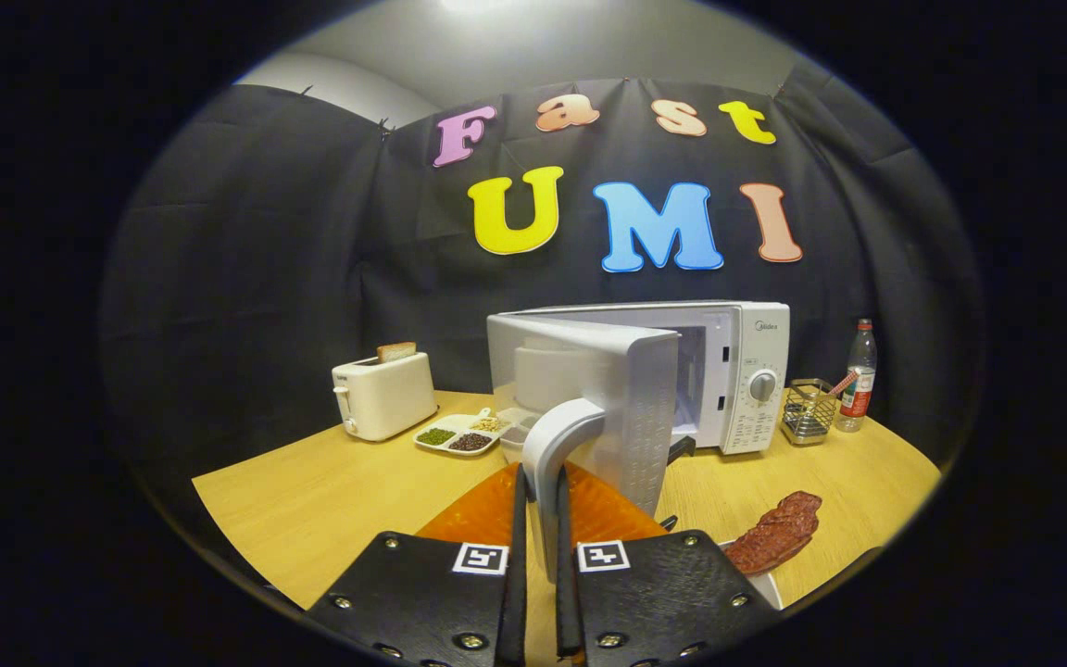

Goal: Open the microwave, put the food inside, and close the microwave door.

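Tongs [541, 519] clamped on microwave door handle [554, 445] (door [603, 389] ajar)

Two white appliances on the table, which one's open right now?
The microwave: its door is swung out toward the gripper, whose fingers clamp the door handle. The toaster, farther left beside the snack tray, just holds a slice of bread.

Tabletop [330, 500]: microwave [737, 371] at back centre, its door [608, 398] swung open toward the tongs [541, 593], whose fingers flank the door handle [557, 445]. Toaster [383, 394] left of microwave; divided dish [459, 434] between them. Wire basket [809, 409] and bottle [858, 375] right of microwave. Food [779, 533] just right of the tongs.
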Action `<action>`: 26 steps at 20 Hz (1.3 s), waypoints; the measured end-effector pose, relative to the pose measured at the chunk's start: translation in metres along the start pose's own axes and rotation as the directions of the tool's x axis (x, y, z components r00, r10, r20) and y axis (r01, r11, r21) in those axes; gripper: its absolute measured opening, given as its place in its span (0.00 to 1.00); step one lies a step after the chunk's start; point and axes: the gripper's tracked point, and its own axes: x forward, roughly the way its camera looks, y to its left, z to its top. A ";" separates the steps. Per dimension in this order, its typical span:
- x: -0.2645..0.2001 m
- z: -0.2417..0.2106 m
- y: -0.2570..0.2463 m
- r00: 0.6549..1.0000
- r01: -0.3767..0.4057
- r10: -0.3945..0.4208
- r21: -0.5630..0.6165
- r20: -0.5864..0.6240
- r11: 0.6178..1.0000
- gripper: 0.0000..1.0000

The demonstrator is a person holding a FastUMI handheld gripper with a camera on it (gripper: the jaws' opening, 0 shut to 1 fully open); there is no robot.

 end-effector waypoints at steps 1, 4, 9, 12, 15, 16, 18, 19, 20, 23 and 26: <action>-0.001 -0.002 0.010 1.000 0.002 -0.002 -0.002 0.004 1.000 0.13; -0.003 -0.004 0.036 0.999 0.021 -0.021 -0.013 0.034 1.000 0.13; 0.001 -0.009 0.081 0.994 0.066 -0.062 -0.043 0.088 0.997 0.13; 0.001 -0.013 0.099 0.989 0.099 -0.092 -0.058 0.113 0.993 0.13; 0.003 -0.019 0.124 0.989 0.092 -0.084 -0.066 0.122 0.994 0.13; 0.001 -0.023 0.132 0.991 0.079 -0.070 -0.075 0.117 0.994 0.13; 0.002 -0.037 0.150 0.997 0.020 -0.013 -0.082 0.082 0.996 0.13; 0.001 -0.043 0.156 0.998 -0.006 0.012 -0.087 0.067 0.996 0.13; -0.003 -0.044 0.161 0.997 -0.034 0.040 -0.089 0.065 0.995 0.13; -0.014 -0.042 0.182 0.980 -0.186 0.192 -0.098 0.057 0.978 0.13; -0.033 -0.038 0.182 0.940 -0.336 0.340 -0.129 0.010 0.933 0.13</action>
